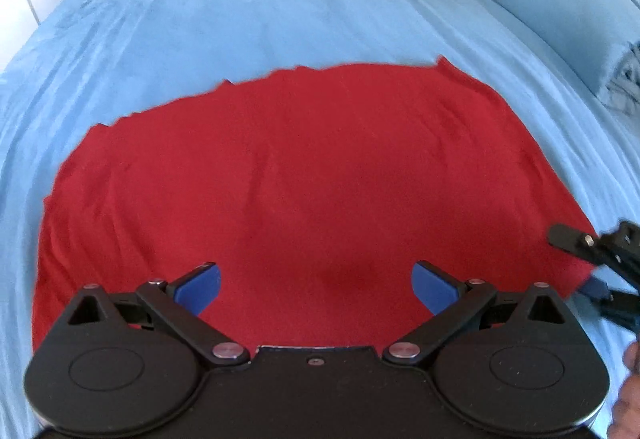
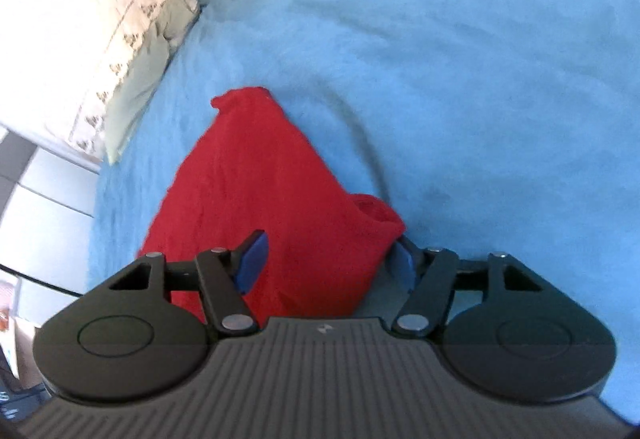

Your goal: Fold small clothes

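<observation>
One red garment (image 1: pixel 304 179) flat on blue bedsheet (image 1: pixel 240 19); left gripper (image 1: pixel 316 289), right gripper (image 2: pixel 328 259) fingers spread, empty.

Two fisheye views, each looking forward along a handheld gripper's two fingers.

The left wrist view looks down from close above, tilted forward. The left gripper (image 1: pixel 316 289), fingers spread wide, fills the bottom edge. A red cloth (image 1: pixel 304 179) spreads directly ahead of its fingertips, and a blue bedsheet (image 1: pixel 280 19) runs beyond to the far edge.

The right wrist view also sits close, facing down along the right gripper (image 2: pixel 328 261), fingers apart.

Both views share the red cloth (image 2: pixel 260 179) and blue bedsheet (image 2: pixel 460 79). The right gripper (image 1: pixel 592 263) also shows at the right edge of the left view.
</observation>
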`<move>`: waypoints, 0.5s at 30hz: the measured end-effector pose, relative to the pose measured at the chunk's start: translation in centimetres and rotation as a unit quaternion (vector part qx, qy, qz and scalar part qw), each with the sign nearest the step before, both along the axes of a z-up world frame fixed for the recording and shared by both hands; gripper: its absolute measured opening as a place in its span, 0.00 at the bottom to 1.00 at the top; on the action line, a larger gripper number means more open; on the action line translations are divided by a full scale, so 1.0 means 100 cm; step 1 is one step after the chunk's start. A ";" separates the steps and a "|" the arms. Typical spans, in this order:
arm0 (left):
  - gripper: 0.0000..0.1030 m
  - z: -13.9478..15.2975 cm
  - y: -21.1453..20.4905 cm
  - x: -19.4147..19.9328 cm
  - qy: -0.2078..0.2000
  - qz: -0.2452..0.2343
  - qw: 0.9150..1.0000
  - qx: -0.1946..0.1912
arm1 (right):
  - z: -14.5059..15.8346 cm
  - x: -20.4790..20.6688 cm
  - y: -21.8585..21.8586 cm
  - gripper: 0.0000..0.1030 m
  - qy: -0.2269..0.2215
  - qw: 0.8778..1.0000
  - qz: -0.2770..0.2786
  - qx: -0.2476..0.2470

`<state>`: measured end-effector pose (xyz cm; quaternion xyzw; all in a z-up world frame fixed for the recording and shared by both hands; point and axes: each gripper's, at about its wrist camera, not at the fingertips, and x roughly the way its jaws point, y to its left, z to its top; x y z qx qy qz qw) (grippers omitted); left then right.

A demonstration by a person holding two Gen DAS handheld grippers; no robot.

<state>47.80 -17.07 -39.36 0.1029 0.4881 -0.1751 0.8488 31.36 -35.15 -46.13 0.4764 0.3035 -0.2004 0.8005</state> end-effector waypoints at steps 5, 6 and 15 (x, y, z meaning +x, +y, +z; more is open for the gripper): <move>1.00 -0.002 0.017 0.023 -0.006 0.067 0.998 0.012 | 0.000 0.002 0.001 0.68 0.006 1.000 -0.001 -0.006; 1.00 -0.003 0.024 0.025 -0.005 0.081 0.997 0.013 | 0.001 0.003 0.001 0.63 0.015 1.000 -0.007 -0.008; 1.00 -0.040 0.043 0.049 0.058 0.137 0.989 0.008 | 0.021 0.006 0.014 0.26 0.036 0.999 -0.008 -0.037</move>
